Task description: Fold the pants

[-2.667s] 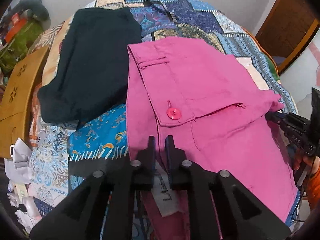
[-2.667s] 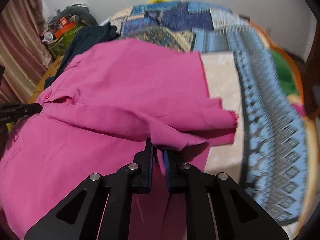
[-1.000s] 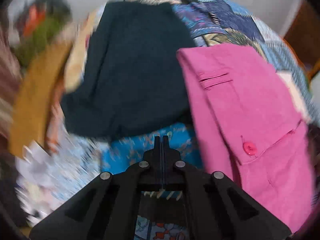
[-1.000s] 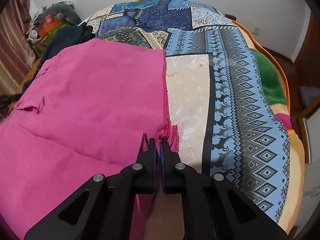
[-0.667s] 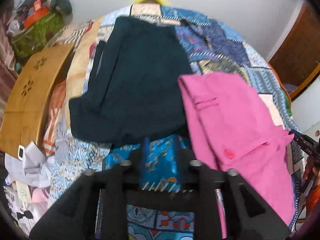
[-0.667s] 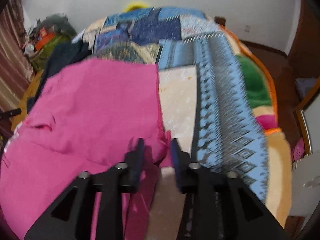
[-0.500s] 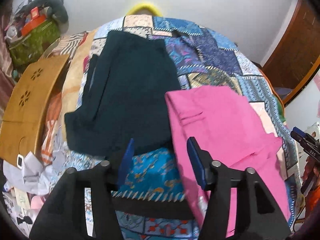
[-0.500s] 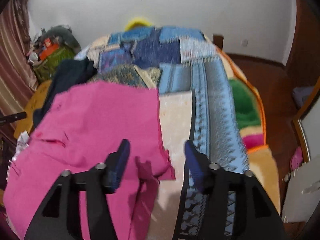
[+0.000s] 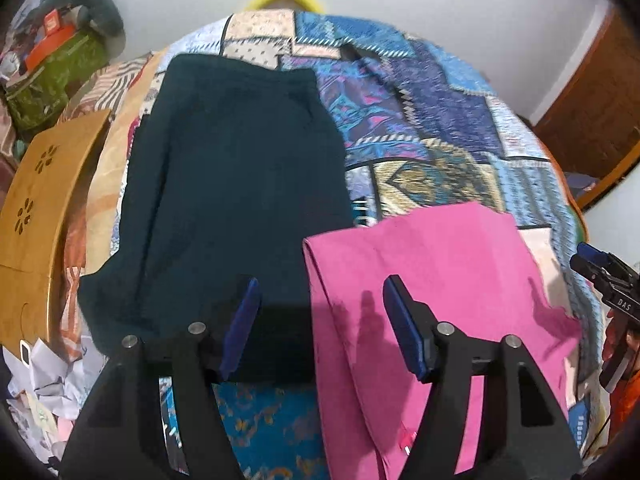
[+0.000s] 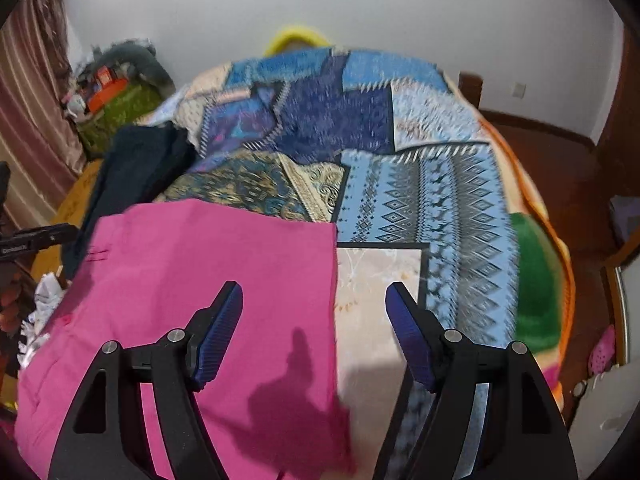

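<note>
Where the patchwork bedspread [image 9: 436,128] dips toward the near edge of the bed, the pink pants [image 9: 436,280] lie folded flat on it, a smooth pink slab with a crisp fold line along its left side and a slightly ragged corner at its right. From the right wrist view the same pink pants [image 10: 208,280] fill the lower left, their straight right edge running down beside a pale cream patch of the bedspread [image 10: 440,200]. The left gripper [image 9: 318,320] hangs above the cloth with its two blue-padded fingers spread wide and nothing between them; one finger sits over the dark garment, the other over the pink fabric, and their shadow falls on the pants. The right gripper [image 10: 314,320] is likewise wide apart and empty, straddling the right edge of the pants, with its shadow cast on the pink cloth below. Just beside the pants to the left, touching or slightly overlapping their upper left corner, lies a dark teal garment [image 9: 224,208], also folded flat. Farther left a wooden board [image 9: 36,208] with flower-shaped cutouts stands along the bed's side, crumpled paper [image 9: 44,380] near its lower end. A green bag [image 9: 44,80] with an orange box on top sits in the far left corner by the white wall.
</note>
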`<act>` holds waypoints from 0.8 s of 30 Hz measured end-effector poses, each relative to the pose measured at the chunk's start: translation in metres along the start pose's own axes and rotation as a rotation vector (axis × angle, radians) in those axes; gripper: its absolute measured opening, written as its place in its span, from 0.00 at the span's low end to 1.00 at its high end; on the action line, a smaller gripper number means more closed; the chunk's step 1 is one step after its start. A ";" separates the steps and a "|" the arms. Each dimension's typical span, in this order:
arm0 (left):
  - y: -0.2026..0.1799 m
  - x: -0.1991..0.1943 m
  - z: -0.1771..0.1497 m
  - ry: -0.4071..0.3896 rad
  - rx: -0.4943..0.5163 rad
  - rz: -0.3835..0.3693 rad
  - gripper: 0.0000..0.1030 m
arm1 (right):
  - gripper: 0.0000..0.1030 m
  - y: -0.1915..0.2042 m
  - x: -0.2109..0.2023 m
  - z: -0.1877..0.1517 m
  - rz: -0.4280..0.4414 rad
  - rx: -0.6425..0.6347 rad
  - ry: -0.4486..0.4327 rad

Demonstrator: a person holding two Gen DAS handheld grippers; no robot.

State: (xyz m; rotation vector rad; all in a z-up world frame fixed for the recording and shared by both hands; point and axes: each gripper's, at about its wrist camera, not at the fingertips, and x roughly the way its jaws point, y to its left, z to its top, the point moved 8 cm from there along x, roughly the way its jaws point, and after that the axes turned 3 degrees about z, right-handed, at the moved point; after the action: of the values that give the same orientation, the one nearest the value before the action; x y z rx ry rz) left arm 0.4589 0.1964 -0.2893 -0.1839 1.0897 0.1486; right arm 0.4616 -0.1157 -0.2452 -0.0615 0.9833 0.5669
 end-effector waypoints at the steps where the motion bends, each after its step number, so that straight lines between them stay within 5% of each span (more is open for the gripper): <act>1: 0.001 0.009 0.002 0.014 -0.004 0.006 0.62 | 0.68 -0.002 0.012 0.003 0.004 0.001 0.020; 7: 0.000 0.043 0.010 0.069 -0.004 -0.004 0.60 | 0.65 -0.008 0.073 0.021 0.017 0.002 0.133; 12: -0.007 0.053 0.010 0.078 -0.003 -0.071 0.43 | 0.54 0.000 0.117 0.027 0.042 -0.014 0.199; 15: -0.013 0.051 0.011 0.069 0.017 -0.081 0.28 | 0.52 0.004 0.122 0.027 0.014 -0.043 0.150; 17: -0.014 0.048 0.011 0.057 0.034 -0.041 0.16 | 0.41 0.002 0.120 0.025 0.034 -0.010 0.132; 19: -0.014 0.044 0.011 0.038 0.049 -0.017 0.10 | 0.04 -0.003 0.118 0.023 0.010 0.007 0.130; 24: -0.012 0.021 0.016 -0.031 0.082 0.032 0.07 | 0.03 -0.004 0.089 0.030 -0.047 -0.018 0.036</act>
State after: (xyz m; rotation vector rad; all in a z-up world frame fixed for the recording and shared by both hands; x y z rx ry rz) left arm 0.4849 0.1885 -0.2996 -0.0908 1.0661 0.1349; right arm 0.5242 -0.0726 -0.3009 -0.1107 1.0091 0.5336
